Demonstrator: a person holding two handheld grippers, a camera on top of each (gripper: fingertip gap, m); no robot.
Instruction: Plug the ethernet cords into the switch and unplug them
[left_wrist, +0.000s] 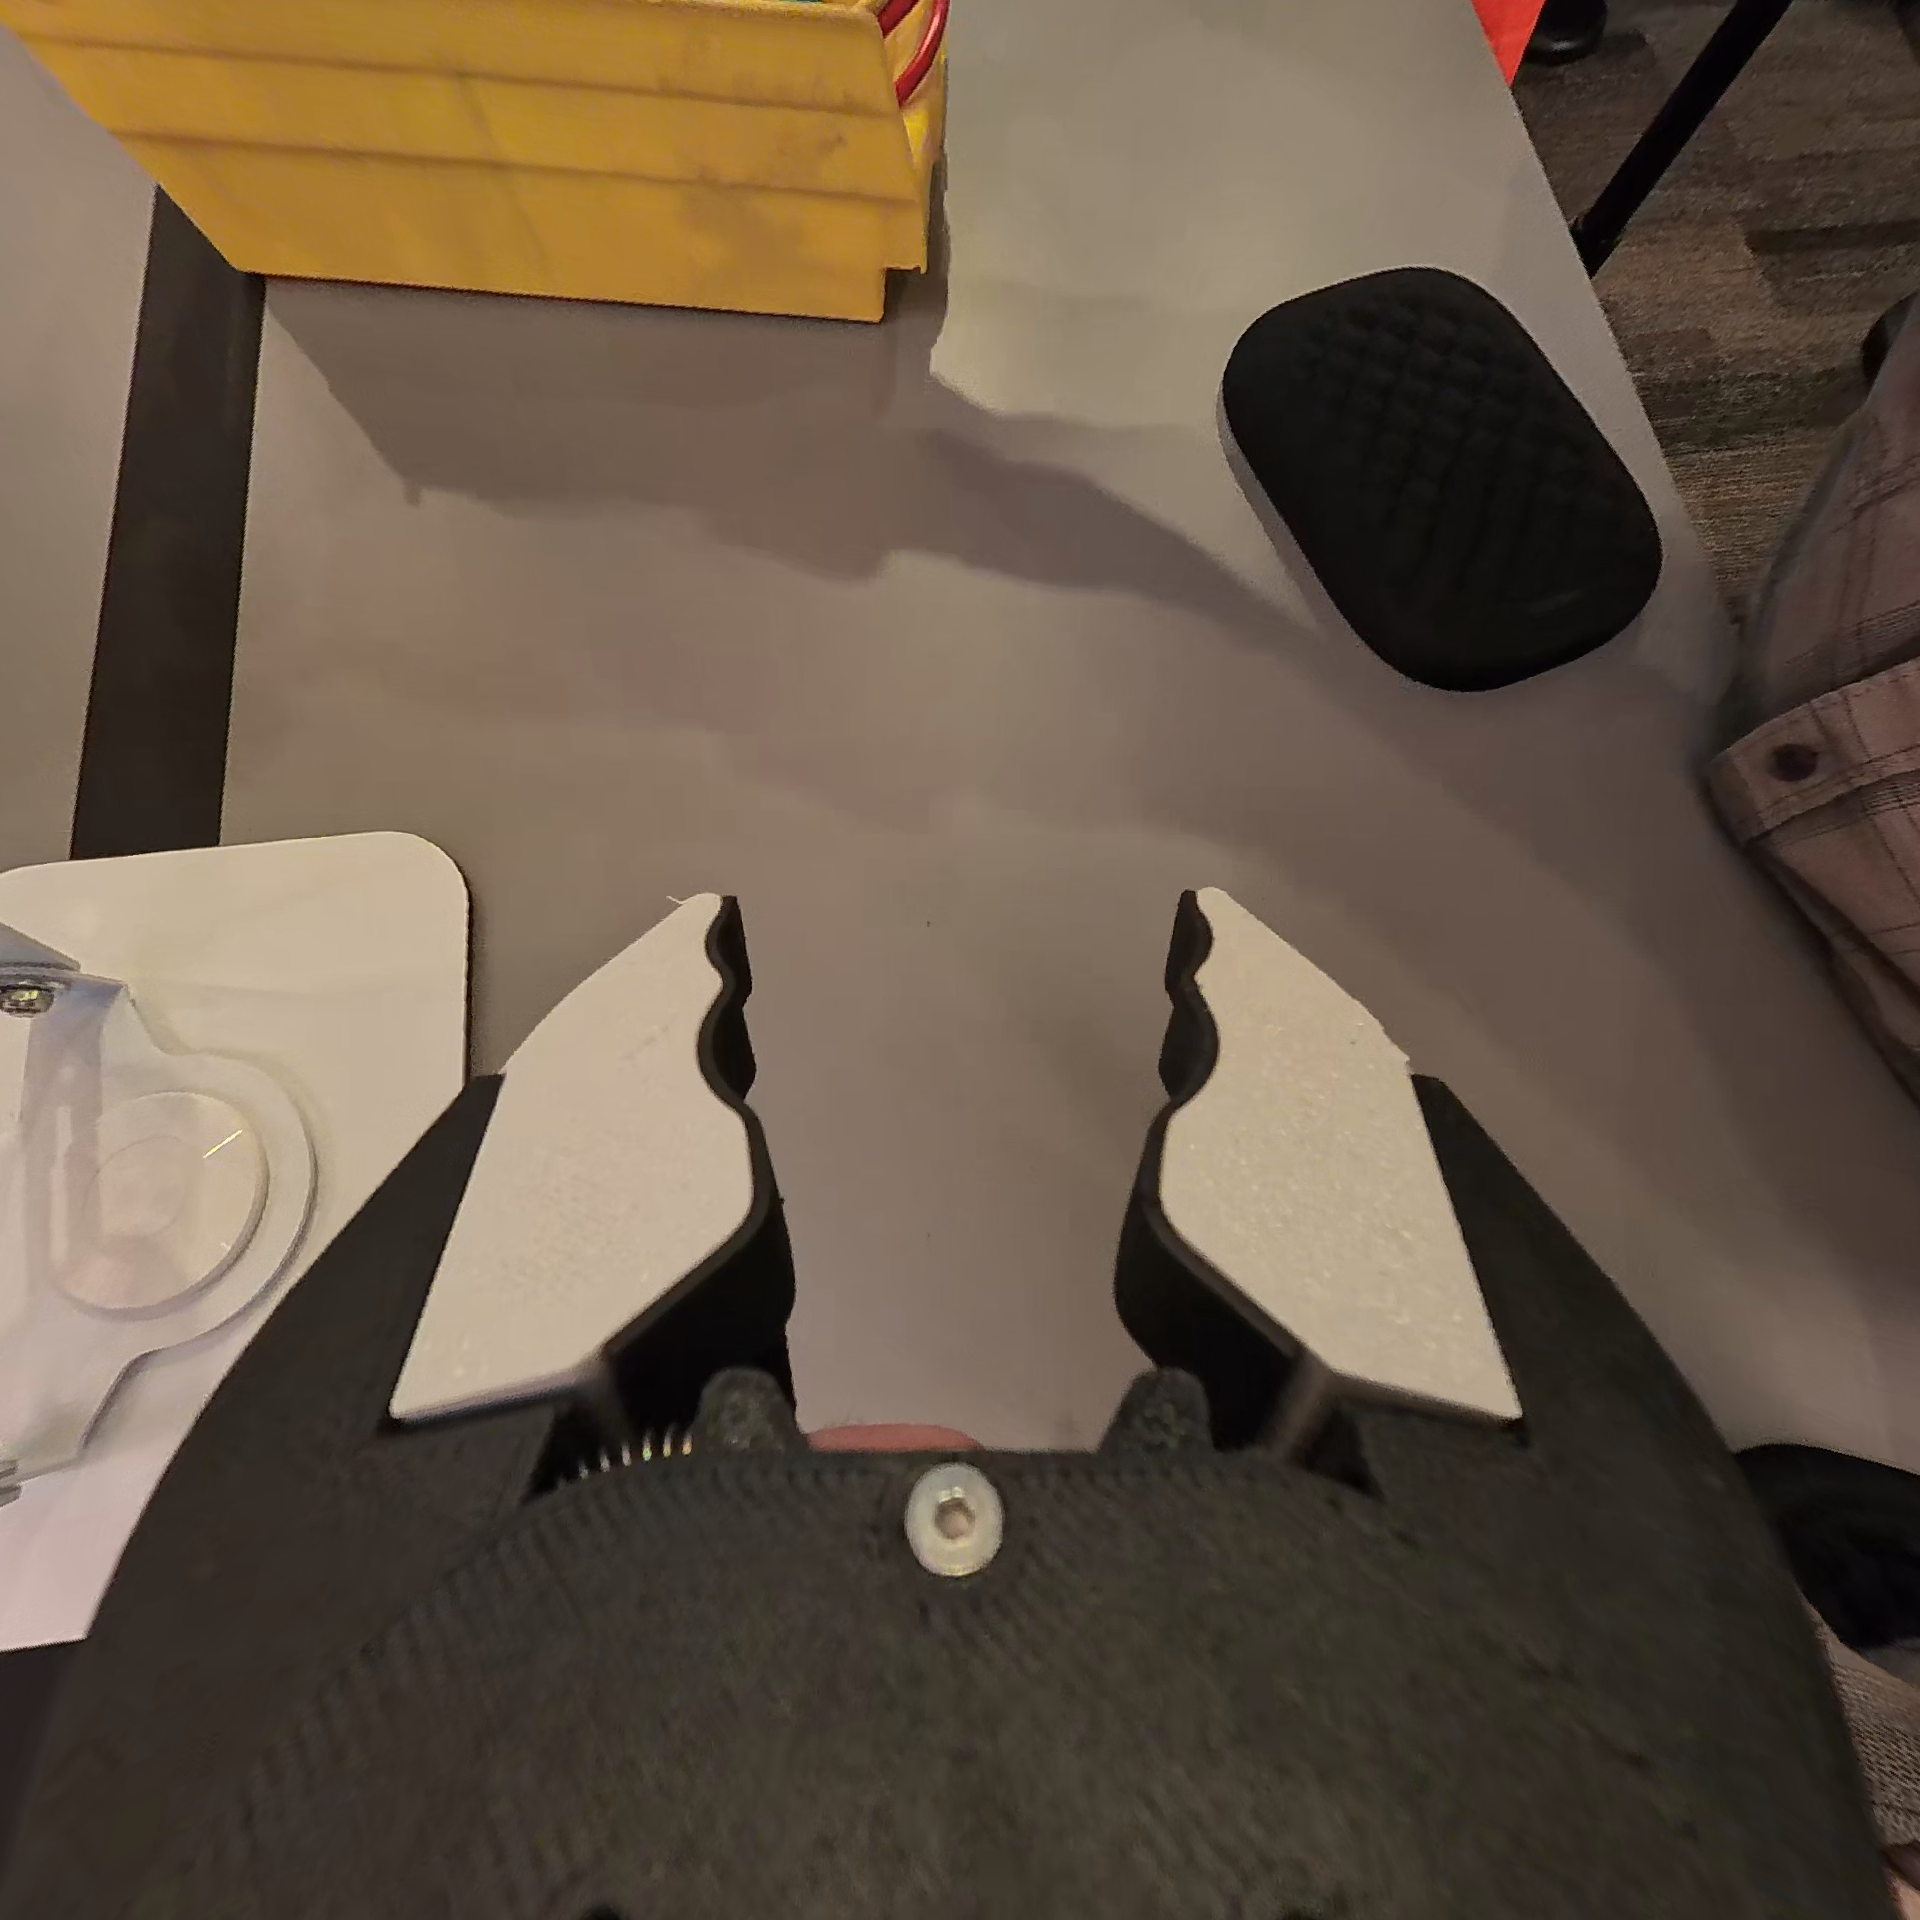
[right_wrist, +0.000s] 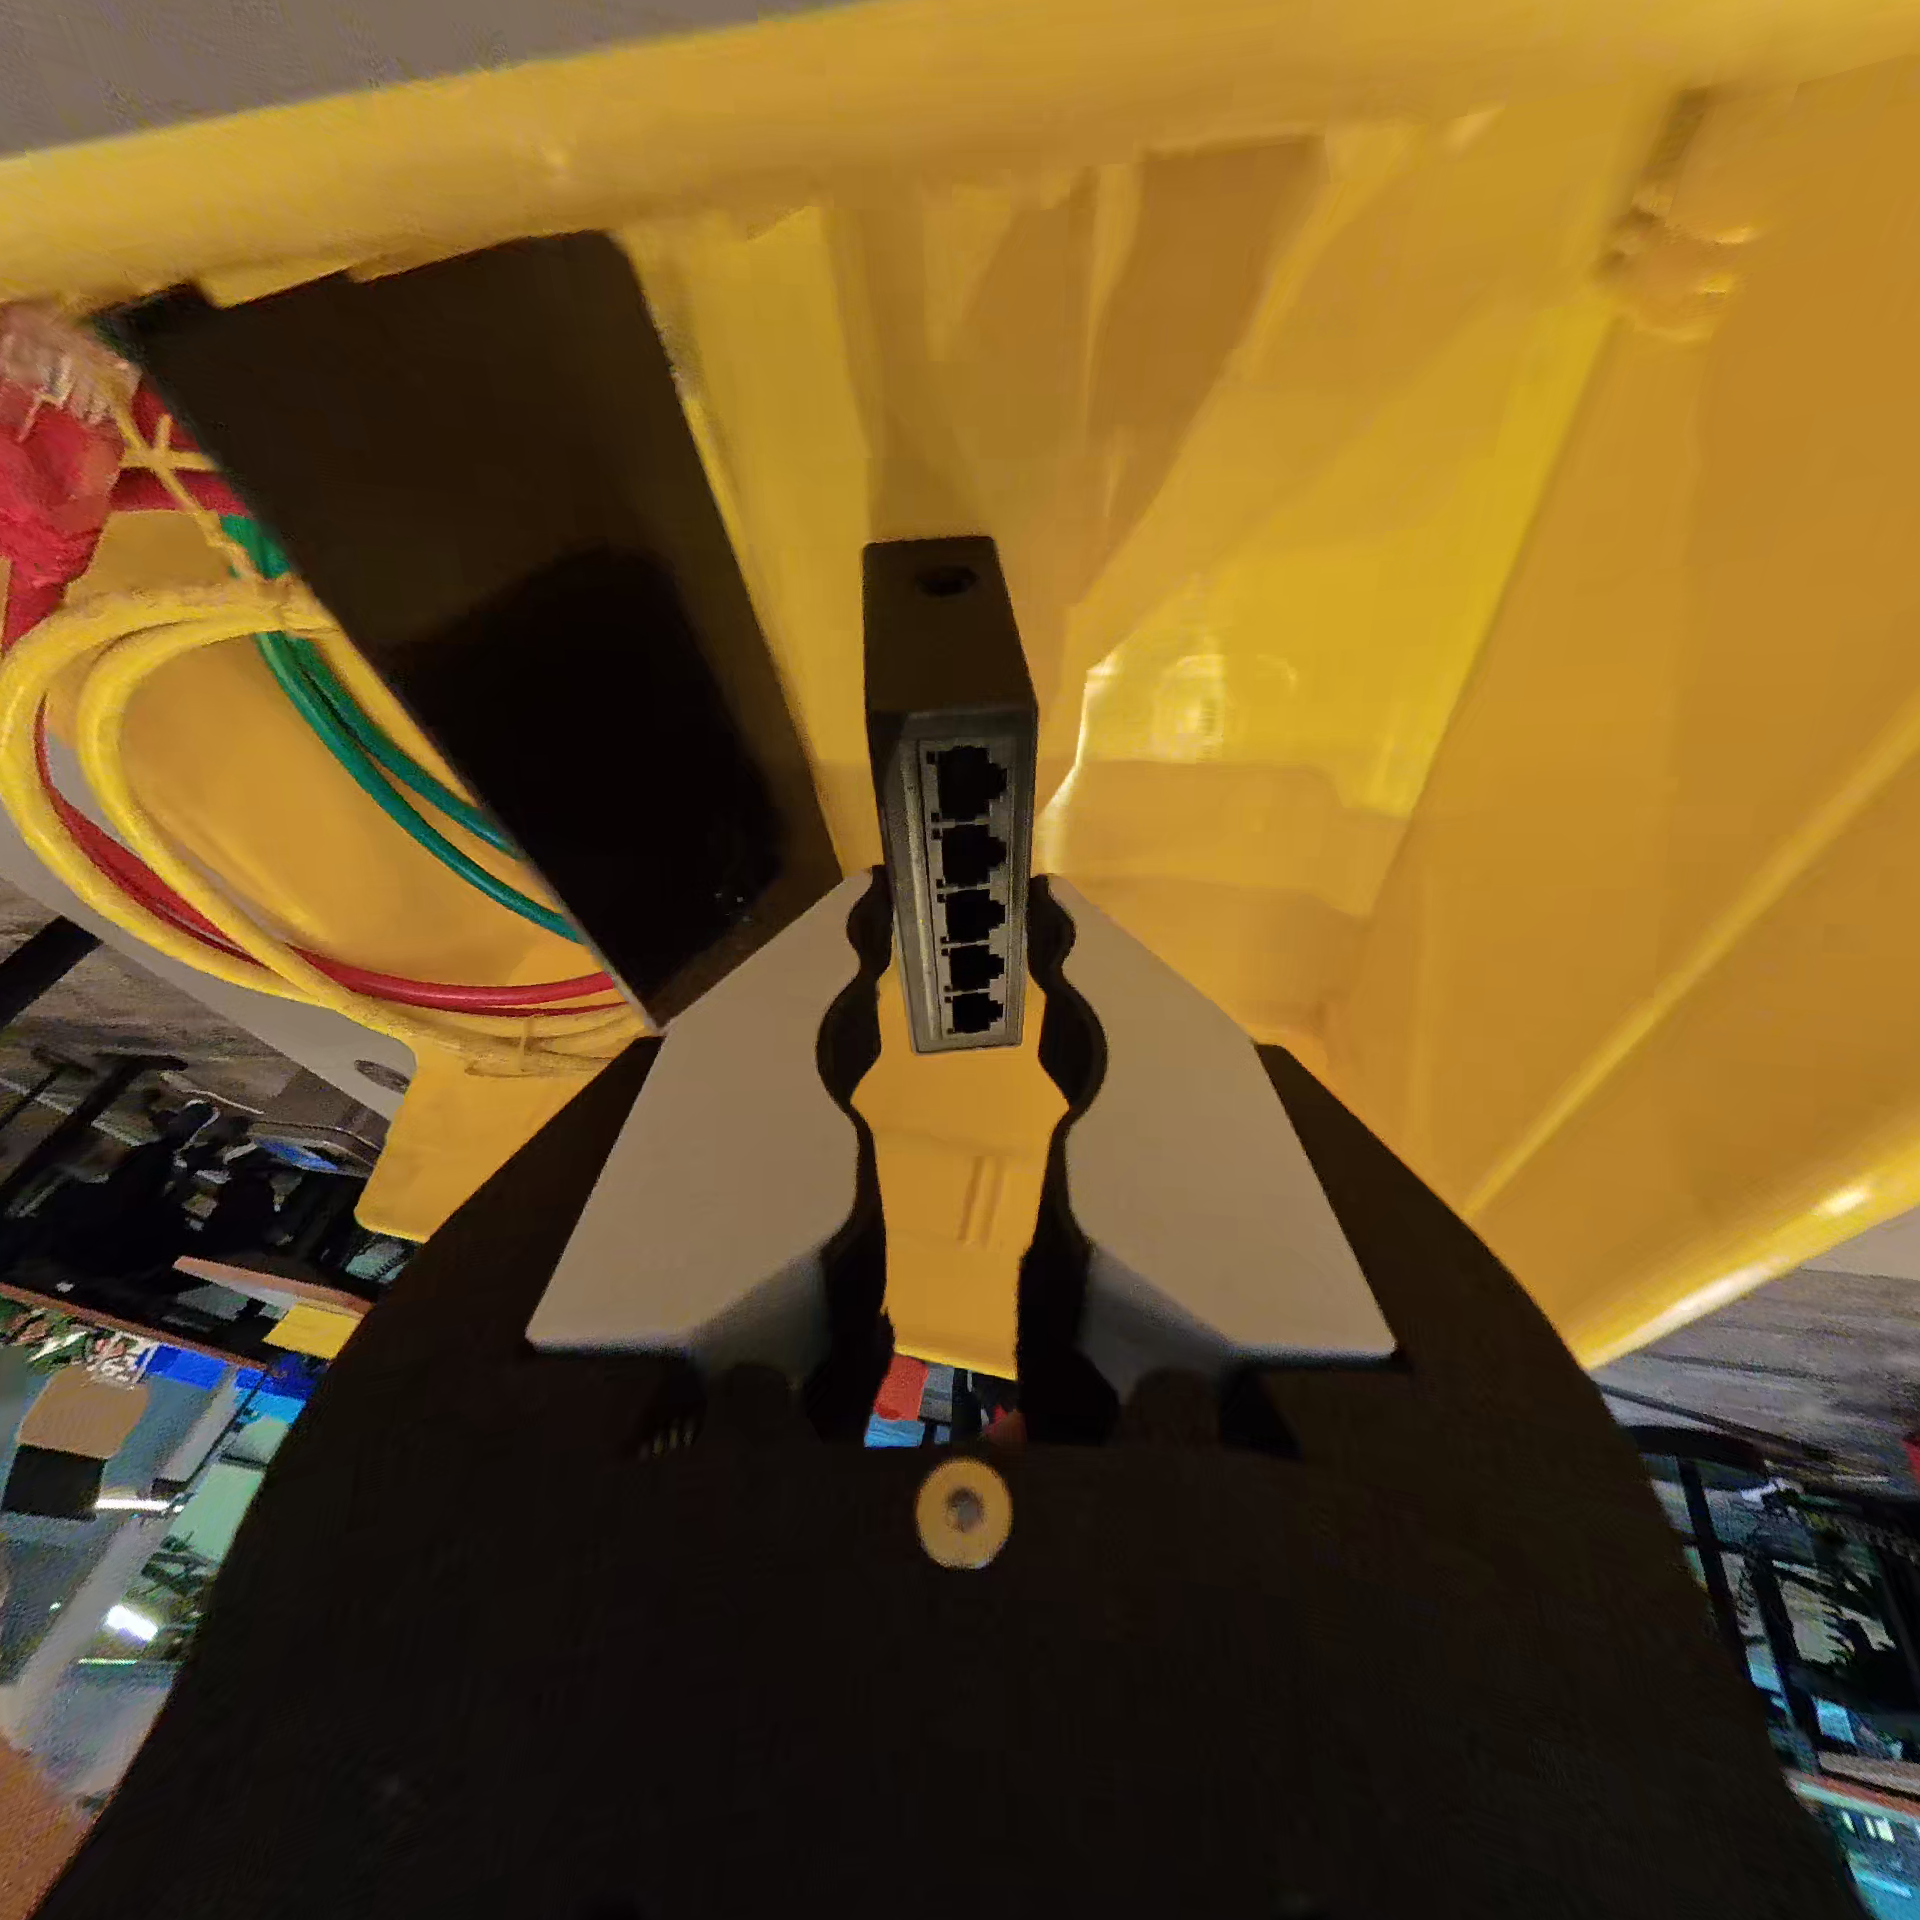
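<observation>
Gripping the switch (right_wrist: 951, 800) between its two fingers, our right gripper (right_wrist: 958, 914) has closed on the lower end of the small black box, and the fingers (right_wrist: 727, 1122) press against its two narrow sides. The switch stands on end in the right wrist view, with its grey face turned toward us and a single column of five empty sockets running down it. Behind and all around it are the inner walls of a yellow bin (right_wrist: 1455, 623). To the left inside the bin lies a larger flat black box (right_wrist: 499, 582), tilted. Past that box sit the ethernet cords (right_wrist: 156, 790), loops of yellow, green and red cable bundled together, with a clear-tipped red plug (right_wrist: 52, 416) at the far left edge; none of them touches the switch. Below the bin the background is a blurred room. Our left gripper (left_wrist: 961, 987) hangs over a grey table (left_wrist: 935, 727) with its fingers (left_wrist: 613, 1143) wide apart and nothing between them. Beside its left finger is a white board (left_wrist: 343, 935) carrying a clear plastic piece (left_wrist: 156, 1195). Farther off on the table, a black ribbed pad (left_wrist: 1444, 478) lies to the right, and the yellow bin (left_wrist: 520, 156) sits at the top left. A plaid sleeve (left_wrist: 1849, 790) shows at the right edge.
</observation>
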